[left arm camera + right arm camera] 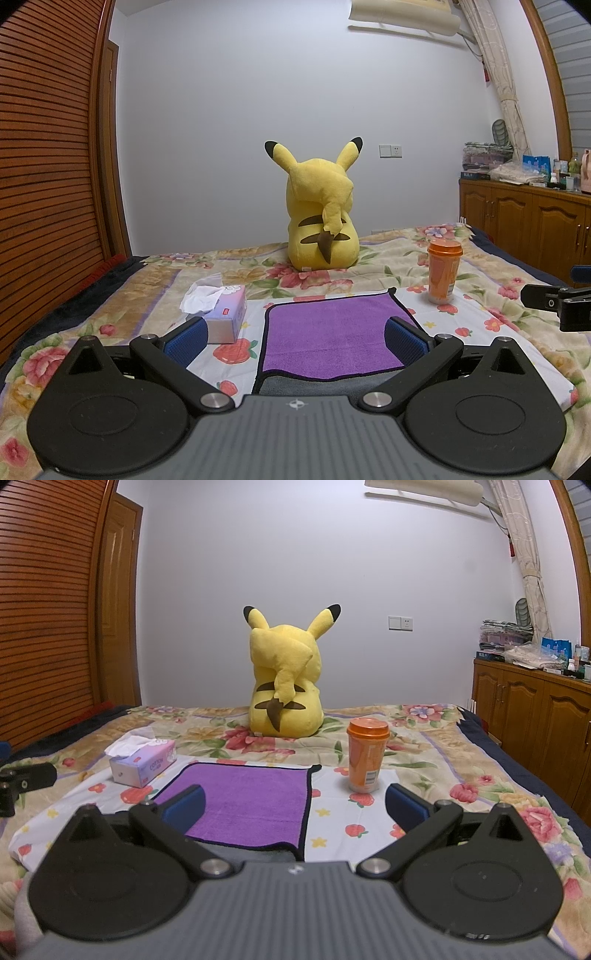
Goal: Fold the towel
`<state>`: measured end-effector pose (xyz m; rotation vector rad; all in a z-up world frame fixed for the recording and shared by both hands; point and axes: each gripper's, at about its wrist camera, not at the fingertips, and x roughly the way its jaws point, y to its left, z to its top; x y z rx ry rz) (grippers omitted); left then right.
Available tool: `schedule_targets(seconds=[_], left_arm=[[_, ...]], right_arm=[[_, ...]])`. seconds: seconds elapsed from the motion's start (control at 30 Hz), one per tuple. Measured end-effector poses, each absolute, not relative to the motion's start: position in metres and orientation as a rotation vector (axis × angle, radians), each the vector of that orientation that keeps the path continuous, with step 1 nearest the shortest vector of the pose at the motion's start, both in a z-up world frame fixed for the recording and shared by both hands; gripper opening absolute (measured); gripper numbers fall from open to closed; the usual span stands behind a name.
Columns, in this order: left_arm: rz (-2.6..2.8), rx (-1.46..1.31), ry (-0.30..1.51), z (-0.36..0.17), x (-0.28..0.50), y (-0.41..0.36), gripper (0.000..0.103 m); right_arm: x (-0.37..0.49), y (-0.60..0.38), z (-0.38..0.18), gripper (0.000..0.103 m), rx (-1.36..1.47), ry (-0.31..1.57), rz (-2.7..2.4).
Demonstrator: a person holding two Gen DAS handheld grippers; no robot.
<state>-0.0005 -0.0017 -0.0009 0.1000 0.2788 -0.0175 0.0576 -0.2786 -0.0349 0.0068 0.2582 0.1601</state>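
A purple towel (328,332) with a dark hem lies flat on a white strawberry-print cloth on the bed; its grey underside shows at the near edge. It also shows in the right wrist view (251,801). My left gripper (295,338) is open and empty, held just above the towel's near edge, with its blue pads (400,341) apart. My right gripper (293,806) is open and empty, above the towel's near right corner. The right gripper also shows at the right edge of the left wrist view (554,302).
A tissue box (225,314) sits left of the towel. An orange cup (443,275) stands to its right. A yellow plush toy (321,218) sits at the back of the floral bedspread (129,295). A wooden cabinet (524,218) stands right, a slatted wardrobe (48,166) left.
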Motion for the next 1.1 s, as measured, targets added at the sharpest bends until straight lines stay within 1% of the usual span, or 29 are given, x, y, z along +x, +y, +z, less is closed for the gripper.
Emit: schedule_targets(seconds=[0.37,0.6,1.1], left_arm=[[-0.014,0.1,0.288,-0.003,0.002,-0.001,0.103],[-0.003,0.107,0.347,-0.015,0.012,0.001,0.103],[-0.011,0.103,0.431,-0.022,0.026,0.001,0.103]], right_arm=[[0.06,-0.286,-0.028,0.103,0.004,0.265,0.164],[0.061,-0.273,-0.036,0.103,-0.009,0.282,0.18],[0.075,-0.261,-0.045,0.103,-0.047,0.336,0.213]])
